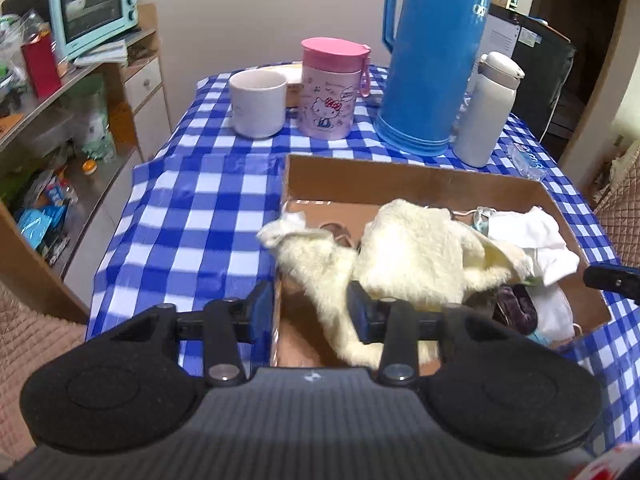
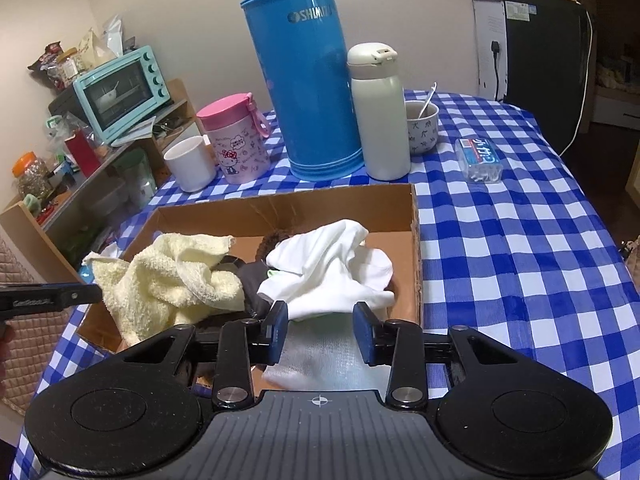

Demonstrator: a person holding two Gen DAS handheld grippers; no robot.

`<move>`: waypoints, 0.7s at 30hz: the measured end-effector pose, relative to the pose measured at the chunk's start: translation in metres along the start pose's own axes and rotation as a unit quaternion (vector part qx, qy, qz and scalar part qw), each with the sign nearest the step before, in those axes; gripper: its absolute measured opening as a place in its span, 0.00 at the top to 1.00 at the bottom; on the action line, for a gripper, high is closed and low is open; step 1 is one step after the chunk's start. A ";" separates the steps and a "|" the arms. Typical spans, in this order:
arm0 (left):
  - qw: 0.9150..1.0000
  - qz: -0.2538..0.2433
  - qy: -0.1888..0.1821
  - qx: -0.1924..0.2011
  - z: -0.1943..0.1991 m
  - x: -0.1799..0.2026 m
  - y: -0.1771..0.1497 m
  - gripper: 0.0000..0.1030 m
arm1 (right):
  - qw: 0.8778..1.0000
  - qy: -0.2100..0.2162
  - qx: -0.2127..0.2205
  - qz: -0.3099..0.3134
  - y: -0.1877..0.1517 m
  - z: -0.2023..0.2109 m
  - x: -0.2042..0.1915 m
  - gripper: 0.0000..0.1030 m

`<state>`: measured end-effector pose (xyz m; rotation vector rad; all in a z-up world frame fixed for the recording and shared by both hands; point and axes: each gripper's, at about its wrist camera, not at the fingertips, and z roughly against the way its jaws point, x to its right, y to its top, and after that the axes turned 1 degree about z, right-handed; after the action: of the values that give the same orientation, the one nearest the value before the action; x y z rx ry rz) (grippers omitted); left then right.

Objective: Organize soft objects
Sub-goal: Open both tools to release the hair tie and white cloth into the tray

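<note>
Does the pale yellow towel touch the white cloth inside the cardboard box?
Touching. In the left wrist view the yellow towel's right corner lies over the white cloth in the cardboard box, with no gap between them.

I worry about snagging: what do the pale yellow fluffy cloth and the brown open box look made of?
The pale yellow fluffy cloth looks like looped terry or plush fabric, with a fuzzy matte pile. The brown open box looks like plain corrugated cardboard, dull with raw edges.

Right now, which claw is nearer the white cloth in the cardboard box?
Right. The right claw straddles the white cloth at the box's near edge. The left claw sits across the box, at the cream fluffy towel.
</note>
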<state>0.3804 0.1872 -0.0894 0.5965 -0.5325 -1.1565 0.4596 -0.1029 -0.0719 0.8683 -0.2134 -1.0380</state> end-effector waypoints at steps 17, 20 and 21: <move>0.997 -0.062 0.012 -0.041 -0.076 0.038 0.013 0.95 | 1.000 -0.004 -0.005 -0.006 0.000 -0.004 0.003 0.63; 0.998 -0.056 0.009 -0.041 -0.079 0.035 0.016 0.95 | 1.000 0.000 -0.008 -0.003 0.001 -0.003 0.001 0.63; 0.998 -0.050 0.005 -0.040 -0.076 0.033 0.016 0.94 | 1.000 0.001 -0.009 -0.002 0.000 -0.003 0.000 0.63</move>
<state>0.4523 0.1729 -0.1315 0.5645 -0.4499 -1.2639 0.4614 -0.1018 -0.0736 0.8544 -0.1998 -1.0413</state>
